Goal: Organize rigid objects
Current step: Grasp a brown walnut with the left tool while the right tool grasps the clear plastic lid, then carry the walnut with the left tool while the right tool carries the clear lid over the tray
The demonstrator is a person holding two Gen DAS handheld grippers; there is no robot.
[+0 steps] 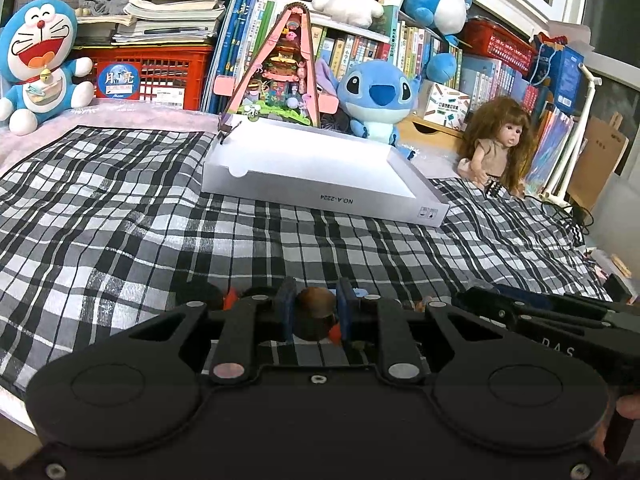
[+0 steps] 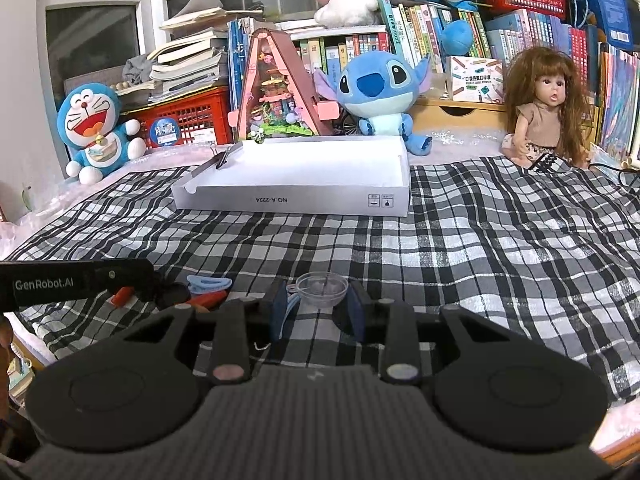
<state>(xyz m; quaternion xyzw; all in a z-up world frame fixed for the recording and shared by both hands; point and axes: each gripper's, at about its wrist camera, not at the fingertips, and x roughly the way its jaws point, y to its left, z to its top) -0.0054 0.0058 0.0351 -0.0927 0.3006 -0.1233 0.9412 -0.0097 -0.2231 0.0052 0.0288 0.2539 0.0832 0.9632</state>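
Note:
My left gripper (image 1: 316, 312) is shut on a small brown round-topped cylinder (image 1: 315, 308), held just above the checked cloth. My right gripper (image 2: 320, 308) is shut on a clear plastic funnel-shaped cup (image 2: 322, 286), its blue pads against the cup's sides. A shallow white box tray (image 1: 320, 198) (image 2: 292, 200) lies open further back on the cloth. In the right wrist view, blue hair clips (image 2: 210, 283), orange-red pieces (image 2: 208, 299) and a small black piece (image 2: 172, 294) lie to the left, beside the left gripper's black arm (image 2: 76, 282).
A checked black-and-white cloth (image 1: 120, 220) covers the surface. Behind the tray stand a pink triangular dollhouse (image 1: 280, 72), a blue plush (image 1: 378, 96), a Doraemon plush (image 1: 38, 64), a doll (image 1: 500, 144), a red crate (image 1: 160, 76) and books. A binder clip (image 2: 222, 158) grips the tray's corner.

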